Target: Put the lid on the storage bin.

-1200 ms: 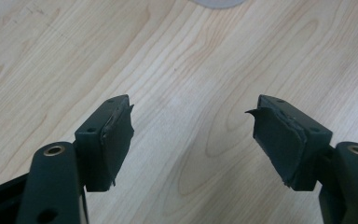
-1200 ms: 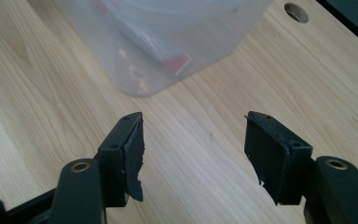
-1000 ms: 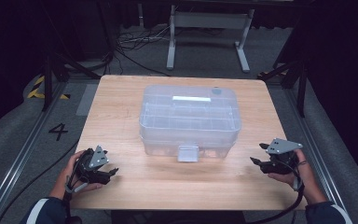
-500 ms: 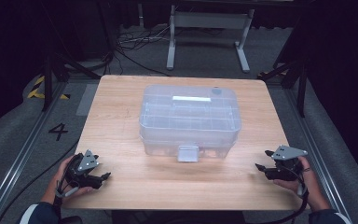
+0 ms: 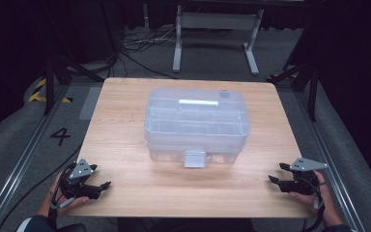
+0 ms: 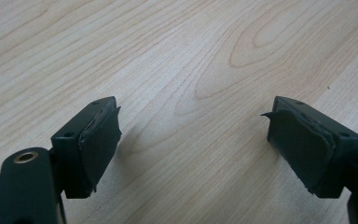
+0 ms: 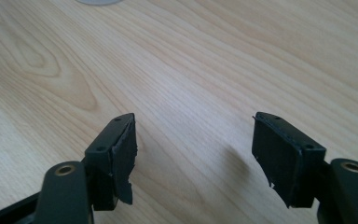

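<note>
A clear plastic compartment box (image 5: 196, 121) with its lid down stands in the middle of the wooden table (image 5: 125, 125), its front latch (image 5: 194, 158) facing me. My left gripper (image 5: 101, 176) rests low at the near left corner, pointing right, well apart from the box. In the left gripper view its jaws (image 6: 191, 112) stand wide over bare wood. My right gripper (image 5: 276, 172) sits low at the near right edge, pointing left. In the right gripper view its jaws (image 7: 193, 116) also stand apart over bare wood. Both pairs of jaws have just been opening, with nothing between them.
A broad strip of bare wood lies between the box and the near edge. Grey floor with a "4" mark (image 5: 60, 136) and metal rails flank the table. A white metal stand (image 5: 215, 29) and cables sit beyond the far edge.
Both hands have sunk toward the table and drawn back to its near edge, the left one also shifting left. Both pairs of jaws stand wider than before.
</note>
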`<state>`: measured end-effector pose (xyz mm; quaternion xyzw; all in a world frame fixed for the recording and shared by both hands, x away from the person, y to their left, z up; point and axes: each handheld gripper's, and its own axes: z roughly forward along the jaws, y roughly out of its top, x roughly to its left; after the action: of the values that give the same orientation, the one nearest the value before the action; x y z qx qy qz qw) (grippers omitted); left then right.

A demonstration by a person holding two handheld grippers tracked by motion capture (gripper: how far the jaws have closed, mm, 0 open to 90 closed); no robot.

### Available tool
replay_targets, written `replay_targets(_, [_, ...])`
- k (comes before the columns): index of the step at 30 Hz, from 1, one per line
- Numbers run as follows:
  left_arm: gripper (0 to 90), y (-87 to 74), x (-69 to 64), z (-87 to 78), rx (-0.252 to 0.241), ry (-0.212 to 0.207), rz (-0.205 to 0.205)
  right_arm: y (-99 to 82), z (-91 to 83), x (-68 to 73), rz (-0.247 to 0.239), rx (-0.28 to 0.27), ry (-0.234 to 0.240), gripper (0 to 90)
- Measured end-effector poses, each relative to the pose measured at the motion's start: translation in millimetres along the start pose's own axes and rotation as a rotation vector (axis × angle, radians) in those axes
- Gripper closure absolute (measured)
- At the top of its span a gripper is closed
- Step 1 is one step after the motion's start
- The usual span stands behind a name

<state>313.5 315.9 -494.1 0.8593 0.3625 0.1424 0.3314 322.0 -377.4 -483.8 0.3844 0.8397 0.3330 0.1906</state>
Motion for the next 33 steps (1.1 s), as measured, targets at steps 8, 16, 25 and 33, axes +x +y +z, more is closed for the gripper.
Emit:
replay_targets(8, [15.7,-3.4,0.8,0.6,-0.012,-0.004,-0.052,-13.9,0.0,-5.1,0.095,-0.033,0.008,26.0])
replay_targets(16, [15.6,-3.5,0.1,0.6,-0.010,-0.004,-0.058,-13.8,0.2,-5.2,0.097,-0.033,0.007,25.8])
replay_targets(25, [15.2,-3.8,-1.3,0.5,-0.010,0.004,-0.073,-12.3,2.0,-5.0,0.100,-0.032,0.002,24.9])
replay_targets(33, [14.9,-3.5,-1.3,0.4,-0.005,0.003,-0.073,-12.2,2.1,-5.1,0.099,-0.032,0.001,24.8])
